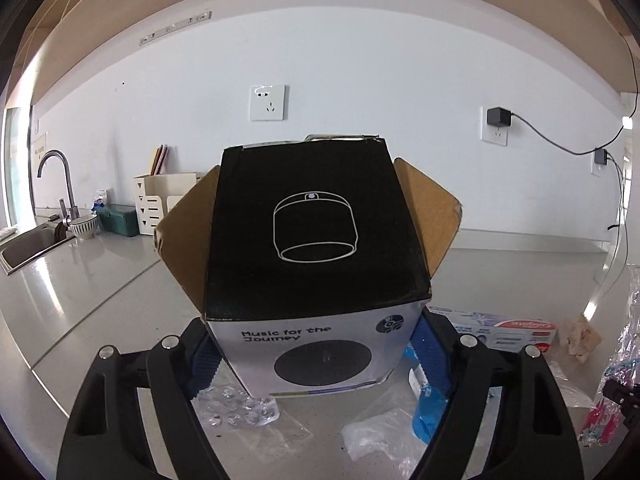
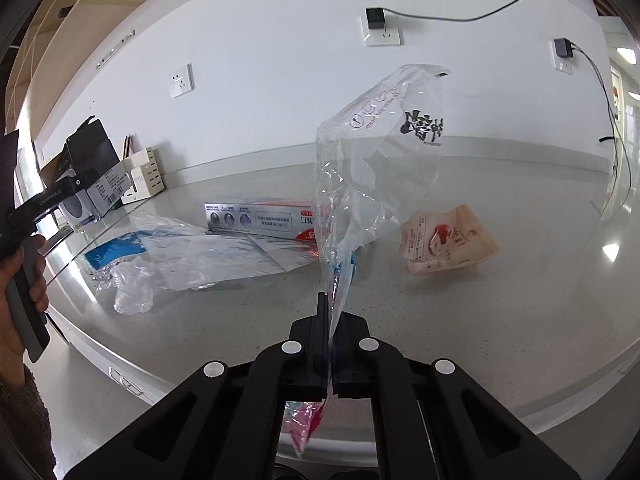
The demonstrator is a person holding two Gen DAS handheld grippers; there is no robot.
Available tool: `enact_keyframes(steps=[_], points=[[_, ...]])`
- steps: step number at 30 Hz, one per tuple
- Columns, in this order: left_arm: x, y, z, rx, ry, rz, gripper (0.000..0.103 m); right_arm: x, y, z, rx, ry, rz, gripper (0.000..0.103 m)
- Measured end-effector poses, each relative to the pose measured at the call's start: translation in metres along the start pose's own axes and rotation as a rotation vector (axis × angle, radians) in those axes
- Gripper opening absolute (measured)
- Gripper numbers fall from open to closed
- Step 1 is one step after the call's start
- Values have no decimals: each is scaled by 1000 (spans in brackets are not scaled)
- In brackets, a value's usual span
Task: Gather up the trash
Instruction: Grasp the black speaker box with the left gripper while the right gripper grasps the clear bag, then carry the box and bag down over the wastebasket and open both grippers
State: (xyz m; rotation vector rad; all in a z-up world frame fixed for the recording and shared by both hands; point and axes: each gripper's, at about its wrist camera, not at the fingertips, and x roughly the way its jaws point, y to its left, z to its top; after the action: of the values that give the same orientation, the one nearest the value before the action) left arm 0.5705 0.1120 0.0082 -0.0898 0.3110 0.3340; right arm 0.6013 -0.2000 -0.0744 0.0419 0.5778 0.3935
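My left gripper (image 1: pixel 312 356) is shut on a black and white speaker box (image 1: pixel 316 248) with open cardboard flaps, held above the grey counter (image 1: pixel 100 304). The same box (image 2: pixel 86 184) shows at the far left of the right wrist view. My right gripper (image 2: pixel 330 320) is shut on a clear plastic bag (image 2: pixel 372 168) with printed marks, which stands up above the counter. On the counter lie a toothpaste box (image 2: pixel 264 220), a tan snack packet (image 2: pixel 448 240), clear plastic wrap (image 2: pixel 192 256) and a blue wrapper (image 2: pixel 116 252).
A sink (image 1: pixel 28 248) with a tap, a bowl (image 1: pixel 85 226), a green case (image 1: pixel 118 220) and a white file holder (image 1: pixel 160 196) stand at the left. Bubble wrap (image 1: pixel 236 408) lies under the box. Cables (image 2: pixel 616 140) hang at the right wall.
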Motion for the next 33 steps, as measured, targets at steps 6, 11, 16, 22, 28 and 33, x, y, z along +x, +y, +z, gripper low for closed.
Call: enact_keyframes(steps=[6,11,16,22,28,33], points=[[-38,8,-1,-15,-7,-70,80,-36,11,-11,-16,-25,-12,6],[-70,12,-17,-12,12,-131,80,-63,24,-28,-10,-27,-21,6],[-102,18,-46,6,60,-183,81,-86,40,-54,-1,-3,-27,6],[-128,32,-83,13,137,-214,81,-104,67,-83,-37,34,-25,6],[-150,47,-123,13,219,-237,81,-112,90,-113,-51,84,4,6],[-164,48,-165,44,305,-246,81,-111,103,-147,-60,150,38,6]])
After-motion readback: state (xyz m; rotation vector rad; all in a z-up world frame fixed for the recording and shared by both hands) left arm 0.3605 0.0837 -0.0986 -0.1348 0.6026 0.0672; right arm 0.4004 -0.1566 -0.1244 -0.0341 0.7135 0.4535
